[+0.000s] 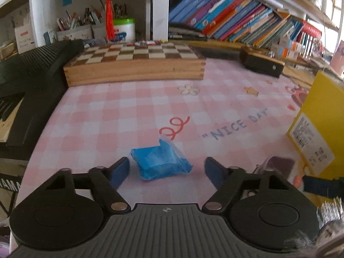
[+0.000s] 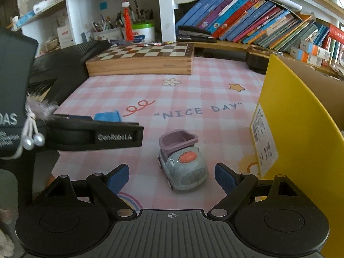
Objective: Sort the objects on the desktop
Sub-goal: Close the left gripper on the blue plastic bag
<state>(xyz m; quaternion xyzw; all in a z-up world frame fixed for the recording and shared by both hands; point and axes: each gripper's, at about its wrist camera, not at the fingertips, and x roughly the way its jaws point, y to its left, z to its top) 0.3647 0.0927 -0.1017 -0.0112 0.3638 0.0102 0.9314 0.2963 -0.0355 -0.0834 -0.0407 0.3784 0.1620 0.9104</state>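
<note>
A blue plastic-wrapped packet [image 1: 160, 161] lies on the pink checked mat [image 1: 129, 111]. My left gripper [image 1: 166, 171] is low over it, its blue pads on either side of the packet's near end with gaps on both sides, so it is open. In the right wrist view a small grey toy car with a purple seat [image 2: 181, 161] stands on the mat [image 2: 204, 129]. My right gripper [image 2: 172, 177] is open, the car's front between its pads without contact. The left gripper's body [image 2: 94, 136] crosses that view at left, with the blue packet [image 2: 107, 116] just beyond it.
A yellow cardboard box [image 2: 301, 139] stands at the right edge of the mat, close to the right gripper. A wooden chessboard box [image 1: 135, 64] lies at the back, a black keyboard [image 1: 28, 81] on the left, and shelves of books [image 1: 247, 21] behind.
</note>
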